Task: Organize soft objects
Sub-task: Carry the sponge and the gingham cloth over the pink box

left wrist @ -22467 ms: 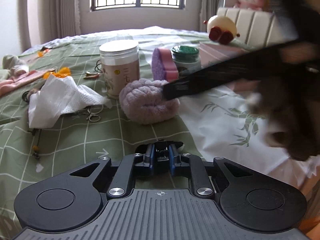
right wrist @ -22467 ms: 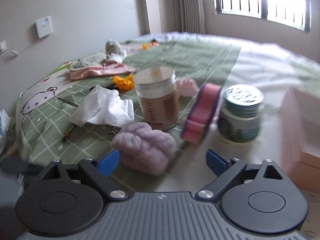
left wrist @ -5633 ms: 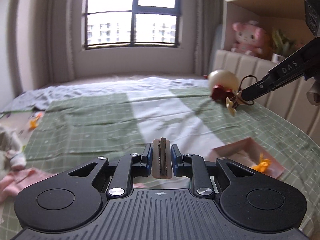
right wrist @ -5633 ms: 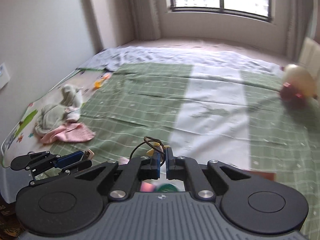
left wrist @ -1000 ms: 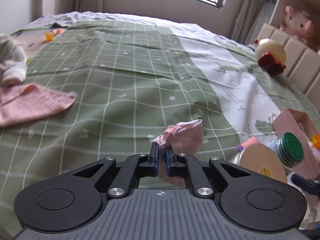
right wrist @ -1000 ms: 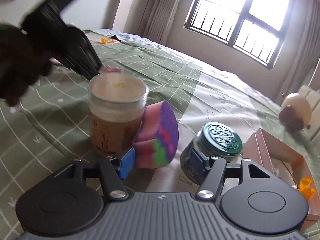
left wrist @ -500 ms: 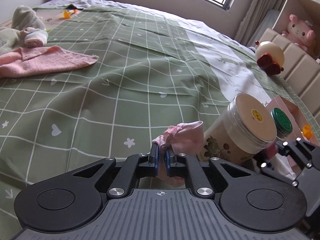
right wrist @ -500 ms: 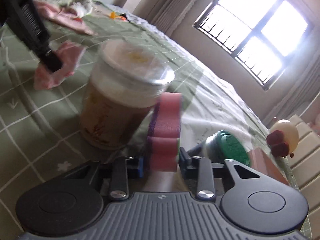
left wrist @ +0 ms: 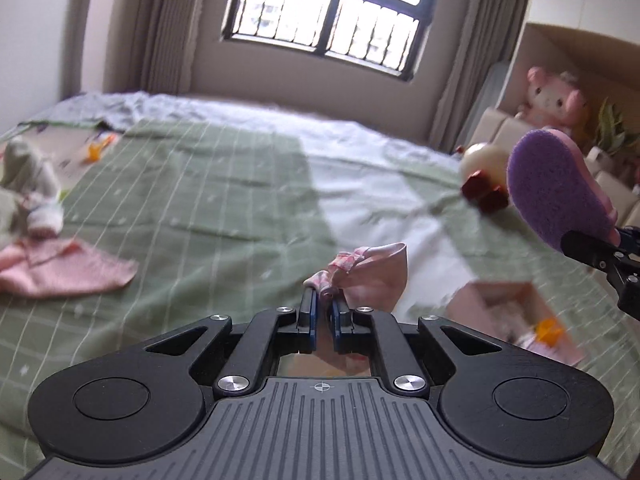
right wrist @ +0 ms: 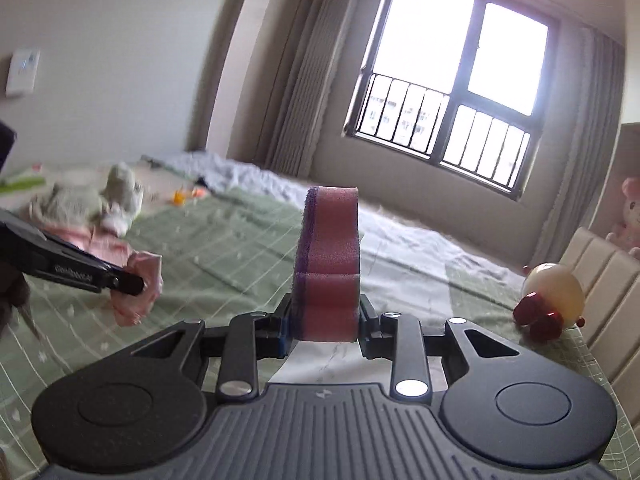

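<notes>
Two grippers aloft above the green checked bedspread [left wrist: 208, 184], each clamped on something soft. Left gripper [left wrist: 324, 312] pinched tight on a pink cloth [left wrist: 368, 270] — bunched end caught between the blue pads, the loose body spilling off toward 1 o'clock from the fingertips and hanging clear of the bed. Seen from the right wrist camera as the same pink cloth [right wrist: 140, 288] drooping past the tip of the left gripper [right wrist: 134, 282], out at 9 o'clock. Right gripper [right wrist: 325, 322] squeezed on a pink and purple sponge [right wrist: 329, 256], lower end held between the fingers, long axis upright and pointing to 12 o'clock, narrow pink edge facing the camera and purple face turned to the left. From the left wrist camera, same sponge [left wrist: 560, 188] at 2 o'clock, purple face broadside, long axis leaning from upper left to lower right, with the black arm of the right gripper [left wrist: 612, 256] at its lower end. Down at 4 o'clock in the left view, a pink box [left wrist: 516, 320] on the bed, blurred, something orange inside. Farther off at 1 o'clock, a cream and red plush [left wrist: 480, 176] by the headboard; at 9 o'clock a pink towel [left wrist: 64, 268] flat on the bedspread beside grey clothes [left wrist: 24, 184].
</notes>
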Demonstrator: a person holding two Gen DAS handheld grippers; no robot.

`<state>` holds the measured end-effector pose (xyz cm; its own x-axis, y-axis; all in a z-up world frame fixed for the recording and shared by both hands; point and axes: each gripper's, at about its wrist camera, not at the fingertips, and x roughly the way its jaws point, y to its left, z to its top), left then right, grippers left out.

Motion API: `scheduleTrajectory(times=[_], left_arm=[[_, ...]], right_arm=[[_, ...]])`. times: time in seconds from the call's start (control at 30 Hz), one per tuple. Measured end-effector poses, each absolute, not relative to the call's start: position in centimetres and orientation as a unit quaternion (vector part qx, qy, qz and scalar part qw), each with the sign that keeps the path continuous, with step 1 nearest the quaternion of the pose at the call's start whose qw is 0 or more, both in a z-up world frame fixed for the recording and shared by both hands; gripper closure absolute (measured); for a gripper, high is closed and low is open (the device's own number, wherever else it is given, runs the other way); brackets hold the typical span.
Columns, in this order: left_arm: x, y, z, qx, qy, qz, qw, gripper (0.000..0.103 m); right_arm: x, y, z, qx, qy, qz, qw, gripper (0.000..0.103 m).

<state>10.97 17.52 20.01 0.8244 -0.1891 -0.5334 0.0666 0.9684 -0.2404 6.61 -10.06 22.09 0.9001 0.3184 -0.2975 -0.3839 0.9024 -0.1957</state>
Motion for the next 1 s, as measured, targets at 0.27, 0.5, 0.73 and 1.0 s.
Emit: scheduleTrajectory(times=[0.27,0.5,0.73,1.0], left_arm=[[13.7,7.1,23.4,-0.107,0.277,-0.150,0.943,0.093],[17.3,-3.7,19.8,-0.111,0.331,-0.224,0.910,0.093],[21.5,-11.0,12.6,-0.112,0.404,-0.243,0.875,0.093],[25.8,-14.2,6.5,-0.092,0.476,-0.230,0.844,0.087]], right_arm=[[5.6,-21.2,24.8,-0.101,0.113,0.125,0.981,0.073],[6.9,-28.9,20.8,-0.043,0.163,0.101,0.980,0.073],[11.2,-31.8,13.2,0.006,0.240,0.102,0.965,0.073],[16.9,-33.3,6.5,0.067,0.308,0.109,0.943,0.073]])
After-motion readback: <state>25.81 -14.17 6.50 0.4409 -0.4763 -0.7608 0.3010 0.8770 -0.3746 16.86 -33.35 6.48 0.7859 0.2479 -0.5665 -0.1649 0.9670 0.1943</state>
